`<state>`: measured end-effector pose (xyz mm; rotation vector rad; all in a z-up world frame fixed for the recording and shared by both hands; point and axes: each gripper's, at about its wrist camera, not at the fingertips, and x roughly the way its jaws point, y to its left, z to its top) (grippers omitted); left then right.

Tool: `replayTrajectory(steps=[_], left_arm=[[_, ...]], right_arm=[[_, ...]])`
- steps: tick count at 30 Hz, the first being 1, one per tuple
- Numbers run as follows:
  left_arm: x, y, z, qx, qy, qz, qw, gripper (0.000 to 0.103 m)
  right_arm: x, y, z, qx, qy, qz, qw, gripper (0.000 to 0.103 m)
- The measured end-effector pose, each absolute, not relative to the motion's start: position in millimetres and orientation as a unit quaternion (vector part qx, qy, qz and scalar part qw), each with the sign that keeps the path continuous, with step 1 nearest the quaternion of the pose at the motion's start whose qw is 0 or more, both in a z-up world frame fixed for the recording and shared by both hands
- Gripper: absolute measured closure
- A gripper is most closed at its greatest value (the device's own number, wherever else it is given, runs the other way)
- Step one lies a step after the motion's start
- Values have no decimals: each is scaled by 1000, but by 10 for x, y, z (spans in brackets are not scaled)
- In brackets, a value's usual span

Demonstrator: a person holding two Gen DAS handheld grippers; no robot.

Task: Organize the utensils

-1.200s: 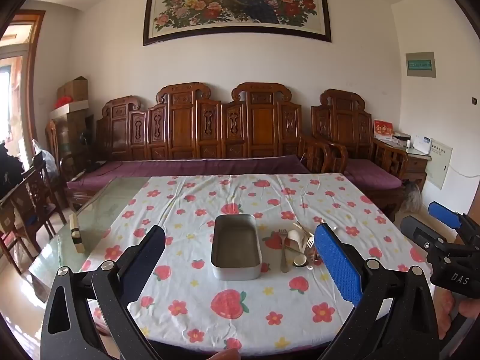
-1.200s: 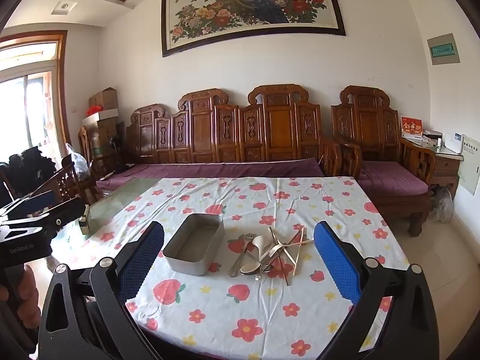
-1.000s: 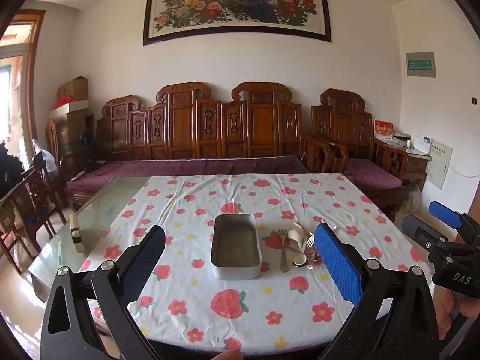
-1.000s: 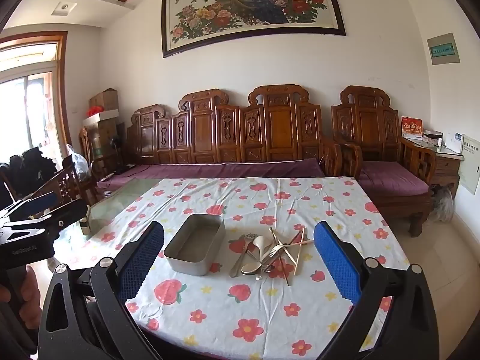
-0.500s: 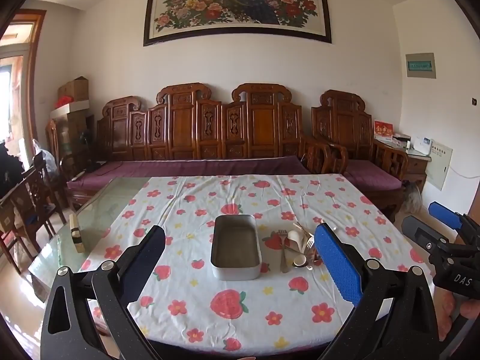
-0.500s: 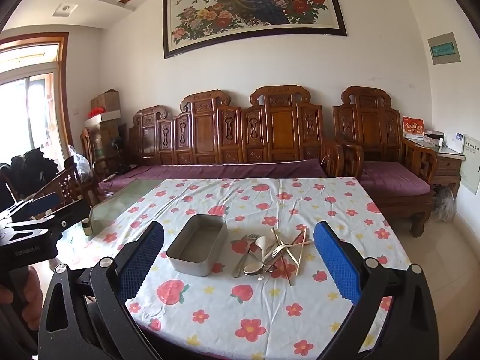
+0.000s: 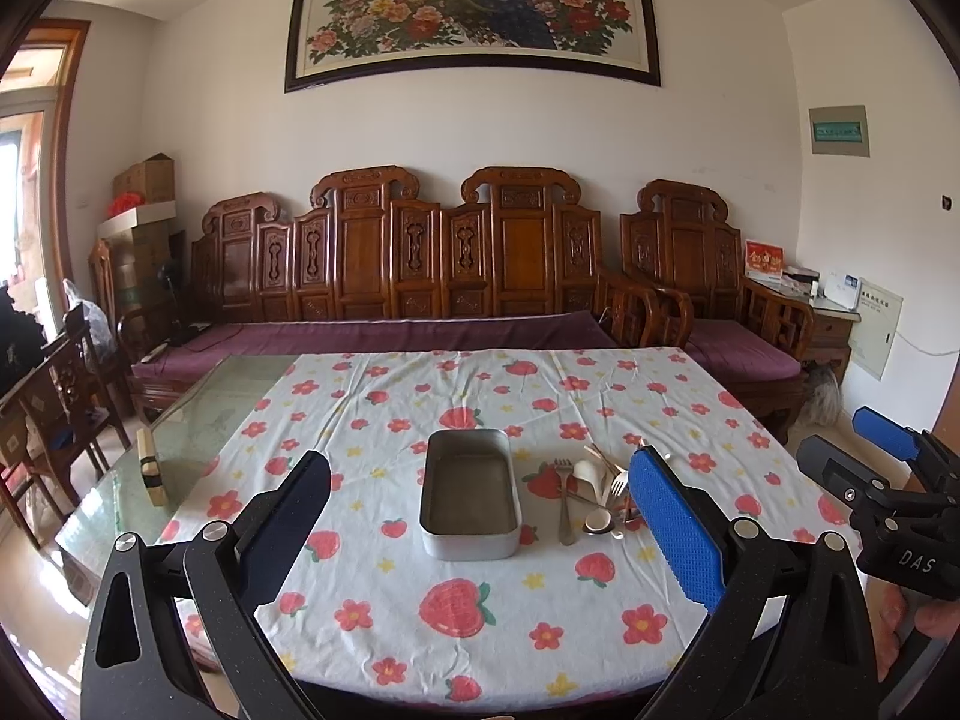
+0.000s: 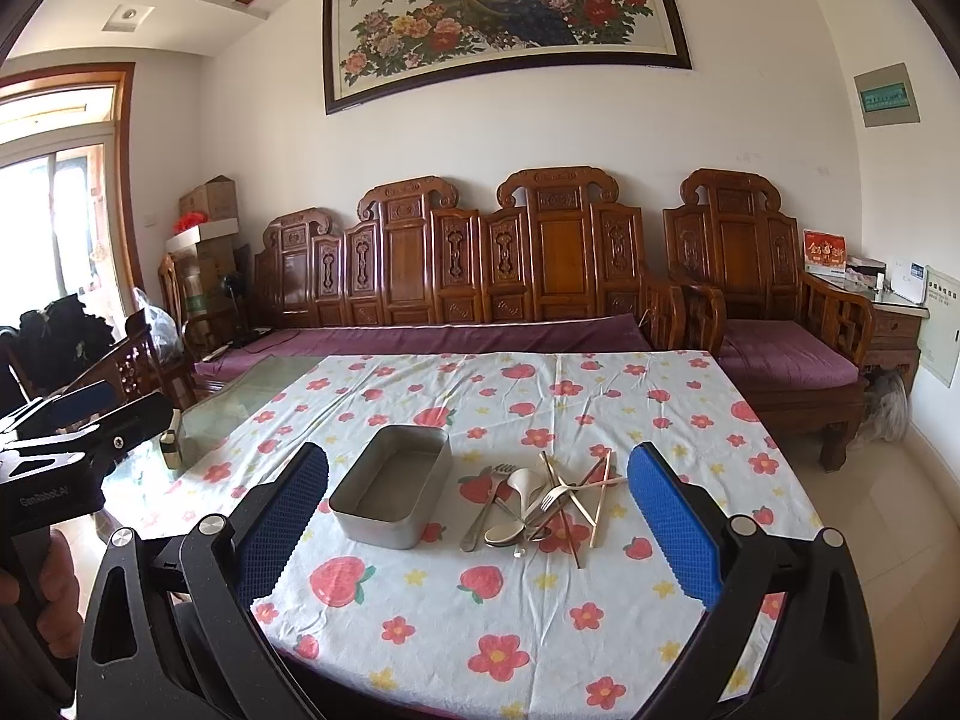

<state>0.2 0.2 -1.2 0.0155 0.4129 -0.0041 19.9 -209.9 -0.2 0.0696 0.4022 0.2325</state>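
Observation:
An empty grey metal box point(image 7: 470, 499) point(image 8: 393, 486) sits mid-table on the strawberry-print cloth. Just right of it lies a loose pile of utensils point(image 7: 596, 495) point(image 8: 540, 501): a steel fork, a white spoon, metal spoons, a small fork and crossed chopsticks. My left gripper point(image 7: 480, 525) is open, held back over the table's near edge in front of the box. My right gripper point(image 8: 477, 525) is open too, hovering short of the pile. Neither holds anything. Each gripper shows at the edge of the other's view.
The cloth point(image 7: 480, 600) covers most of a glass-topped table; bare glass point(image 7: 198, 420) shows at the left with a small block point(image 7: 148, 468) on it. A carved wooden sofa point(image 7: 420, 276) stands behind, and wooden chairs point(image 7: 54, 408) at the left.
The right gripper has edged slightly forward toward the table, so box and utensils look a bit nearer. The left gripper has hardly moved. Both stay open.

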Motion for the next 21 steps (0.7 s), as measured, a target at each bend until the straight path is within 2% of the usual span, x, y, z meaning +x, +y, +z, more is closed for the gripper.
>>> replayTrajectory(steps=[21], left_arm=[[-7,-43,106,10,201,-7,979,6]], right_arm=[[224,-2130,-47,35,200,116,972,3]])
